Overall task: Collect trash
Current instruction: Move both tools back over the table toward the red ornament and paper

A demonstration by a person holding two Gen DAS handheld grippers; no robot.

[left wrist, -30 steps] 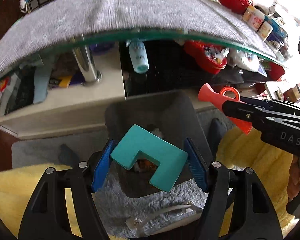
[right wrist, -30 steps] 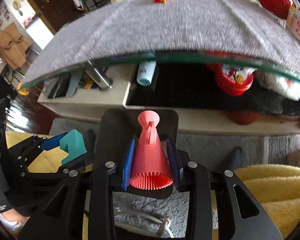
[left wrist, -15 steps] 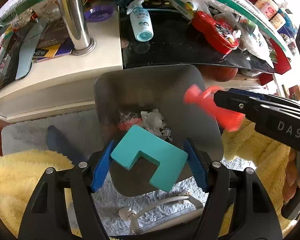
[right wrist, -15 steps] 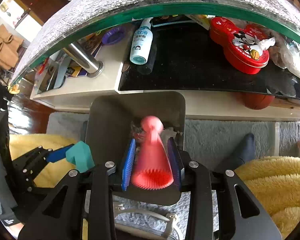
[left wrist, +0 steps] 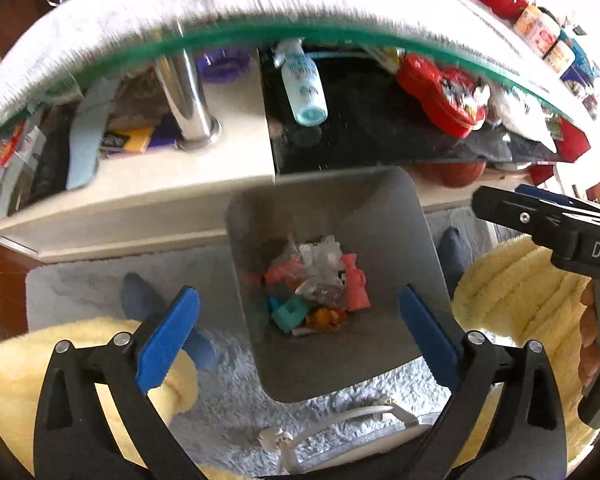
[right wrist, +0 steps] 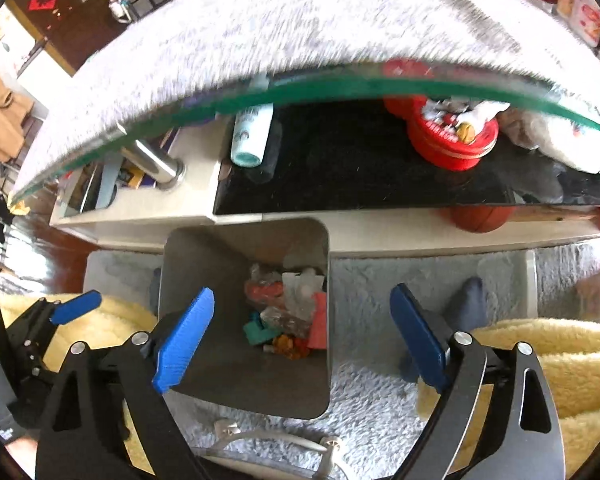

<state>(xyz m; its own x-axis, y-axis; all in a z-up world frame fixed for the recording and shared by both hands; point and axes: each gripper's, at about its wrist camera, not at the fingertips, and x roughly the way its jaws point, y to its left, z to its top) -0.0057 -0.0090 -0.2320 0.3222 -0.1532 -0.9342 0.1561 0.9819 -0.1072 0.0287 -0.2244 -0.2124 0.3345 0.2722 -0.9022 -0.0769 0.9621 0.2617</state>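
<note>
A grey square bin (left wrist: 392,216) (right wrist: 204,256) stands on the rug below both grippers. At its bottom lie a teal block (left wrist: 290,314) (right wrist: 258,332), a coral cone (left wrist: 356,286) (right wrist: 319,326) and crumpled wrappers. My left gripper (left wrist: 300,332) hovers over the bin, its jaws opening wide with nothing between them. My right gripper (right wrist: 300,334) hangs above the bin's right rim, jaws opening too and empty. The right gripper's black body (left wrist: 548,220) juts in from the right of the left wrist view; the left gripper's blue finger (right wrist: 76,306) shows at the left of the right wrist view.
A glass-edged table under a grey cloth (left wrist: 220,4) overhangs a lower shelf holding a pale blue bottle (left wrist: 304,84), a red tin (left wrist: 440,92) and a chrome leg (left wrist: 188,104). A white cable (left wrist: 332,420) lies on the grey rug. Yellow fleece-clad legs (left wrist: 512,288) and dark socks flank the bin.
Both grippers opened. The teal block dropped from the left one and the coral cone from the right one, and both now lie in the bin.
</note>
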